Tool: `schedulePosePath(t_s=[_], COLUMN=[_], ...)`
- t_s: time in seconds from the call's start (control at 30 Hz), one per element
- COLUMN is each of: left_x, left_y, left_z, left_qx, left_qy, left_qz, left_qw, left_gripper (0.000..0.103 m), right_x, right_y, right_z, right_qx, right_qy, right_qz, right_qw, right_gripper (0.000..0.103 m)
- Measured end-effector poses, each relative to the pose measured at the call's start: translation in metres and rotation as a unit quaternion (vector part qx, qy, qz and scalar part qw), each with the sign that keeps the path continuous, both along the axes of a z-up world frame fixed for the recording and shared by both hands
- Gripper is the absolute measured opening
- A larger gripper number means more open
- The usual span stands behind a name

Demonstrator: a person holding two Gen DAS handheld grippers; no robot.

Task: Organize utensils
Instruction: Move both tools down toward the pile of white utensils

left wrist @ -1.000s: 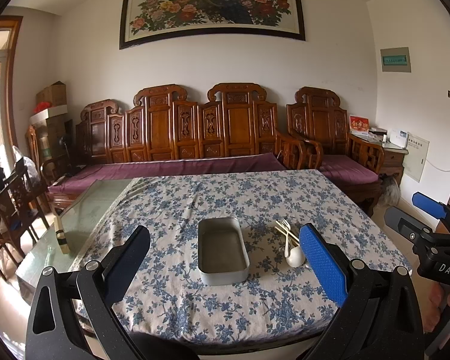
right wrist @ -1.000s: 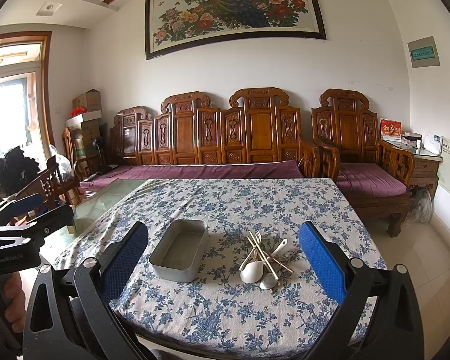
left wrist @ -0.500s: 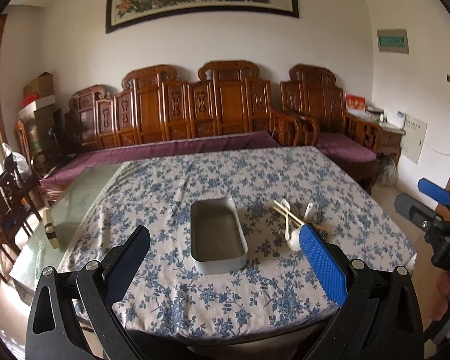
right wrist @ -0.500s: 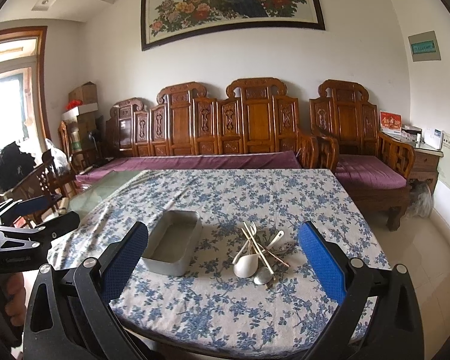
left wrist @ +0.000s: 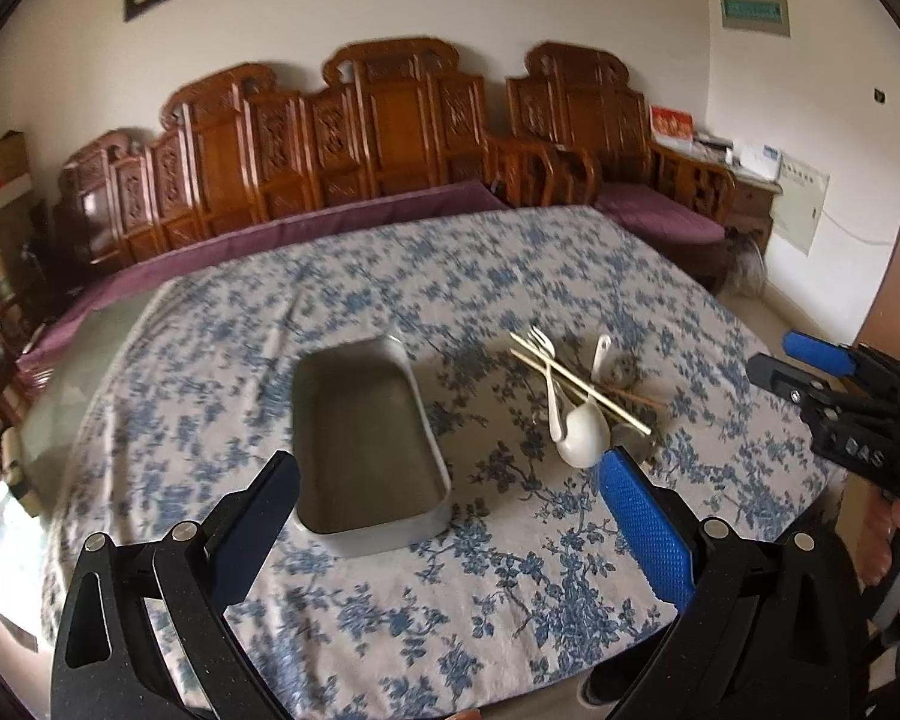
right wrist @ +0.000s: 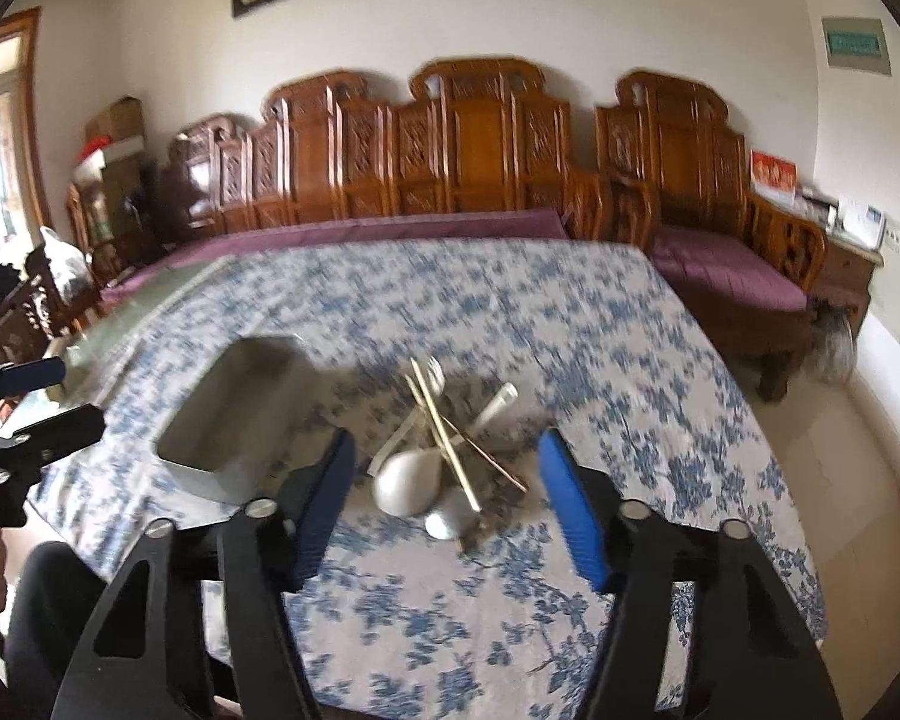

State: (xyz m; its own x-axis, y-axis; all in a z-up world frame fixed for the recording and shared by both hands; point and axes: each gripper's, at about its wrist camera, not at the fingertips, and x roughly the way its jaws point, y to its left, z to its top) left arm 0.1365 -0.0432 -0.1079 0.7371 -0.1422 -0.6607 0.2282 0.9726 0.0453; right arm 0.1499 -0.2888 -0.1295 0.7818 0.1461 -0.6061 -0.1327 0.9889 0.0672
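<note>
While the right gripper (right wrist: pixel 444 504) narrowed, grasping nothing, the utensil pile (right wrist: pixel 444 450) lay just ahead on the surface (right wrist: pixel 570 330), chopsticks (right wrist: pixel 444 432) pointing away; the tray (left wrist: pixel 366 438) sat nearer the released left gripper (left wrist: pixel 450 510).

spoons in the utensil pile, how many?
3, all in the pile right of the metal tray: large white spoon nearest, metal spoon beside it, white spoon behind. More may hide under the chopsticks.
</note>
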Motion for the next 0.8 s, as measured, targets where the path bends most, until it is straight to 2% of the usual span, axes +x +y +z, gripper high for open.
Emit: schedulePosePath(t_s=[0.2,0.33,0.53,0.8], left_x=[0.037,0.057,0.087,0.131], left_y=[-0.017,-0.027,-0.048,-0.076], left_z=[-0.031,-0.049,-0.071,-0.103], left_qx=[-0.001,-0.003,0.0,-0.017], left_qy=[0.039,0.063,0.093,0.137], left_qz=[-0.023,-0.034,-0.045,-0.069], left_qw=[0.999,0.9975,0.9946,0.988], left_gripper=[0.097,0.094,0.077,0.056], right_x=[0.038,0.071,0.118,0.137], right_y=[-0.017,-0.024,-0.02,-0.02], right_z=[-0.037,-0.059,-0.076,-0.103], right_qx=[0.001,-0.008,-0.011,0.014], right_qy=[0.042,0.063,0.076,0.095], right_qz=[-0.003,-0.007,0.011,0.018], right_qw=[0.999,0.998,0.997,0.995], right_gripper=[0.049,0.048,0.048,0.048])
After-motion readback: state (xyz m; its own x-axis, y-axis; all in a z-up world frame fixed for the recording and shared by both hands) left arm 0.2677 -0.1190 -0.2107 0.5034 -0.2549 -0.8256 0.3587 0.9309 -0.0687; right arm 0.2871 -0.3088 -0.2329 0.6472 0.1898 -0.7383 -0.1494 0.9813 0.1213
